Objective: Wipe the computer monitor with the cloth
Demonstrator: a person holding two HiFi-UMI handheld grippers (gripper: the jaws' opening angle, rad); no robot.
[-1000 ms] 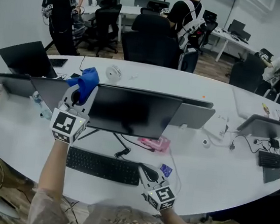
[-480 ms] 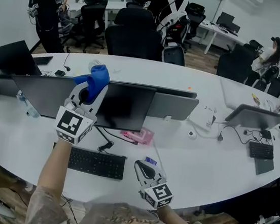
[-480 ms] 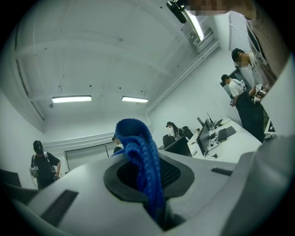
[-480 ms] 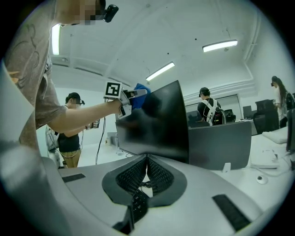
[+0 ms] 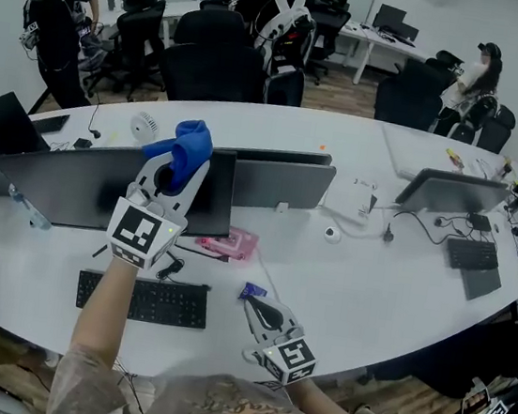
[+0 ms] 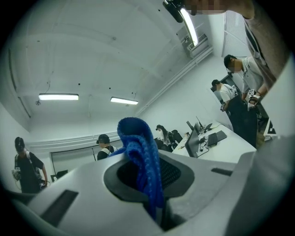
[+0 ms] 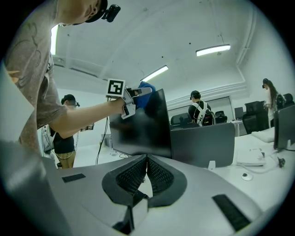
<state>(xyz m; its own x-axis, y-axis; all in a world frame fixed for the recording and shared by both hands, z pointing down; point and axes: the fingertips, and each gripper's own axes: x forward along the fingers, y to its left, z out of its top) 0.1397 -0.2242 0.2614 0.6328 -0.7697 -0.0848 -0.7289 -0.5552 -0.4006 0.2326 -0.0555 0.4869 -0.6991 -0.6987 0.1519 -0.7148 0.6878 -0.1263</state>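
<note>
Open-plan office is filling the background; black chairs [image 5: 212,58] are sitting behind the desk and people are standing at the far desks; white curved table [image 5: 388,304] is taking up most of the head view; black monitor [image 5: 63,187] is standing on it at left, dark screen facing the person; grey-backed screen [image 5: 281,181] is standing just behind its right end; laptop [image 5: 450,191] is sitting well apart at right; black keyboard [image 5: 143,300] is lying in front of the monitor.

Left gripper [image 5: 181,165] is being held up in front of the monitor near its right end, jaws pointing up past the top edge; it's clamping the blue cloth [image 5: 190,140], which is bunching out above the jaws; left gripper view is showing the cloth pinched between both pads and folding over on top; cloth is sitting level with the monitor's top edge; can't tell whether it's touching the screen.

Right gripper [image 5: 256,300] is hanging low over the table edge, right of the keyboard, well apart from the monitor; its own view is showing the pads pressing together with nothing between them.

Pink item [image 5: 229,243] is lying on the table beside the monitor's stand; small blue object [image 5: 250,291] is lying just at the right gripper's tips.
</note>
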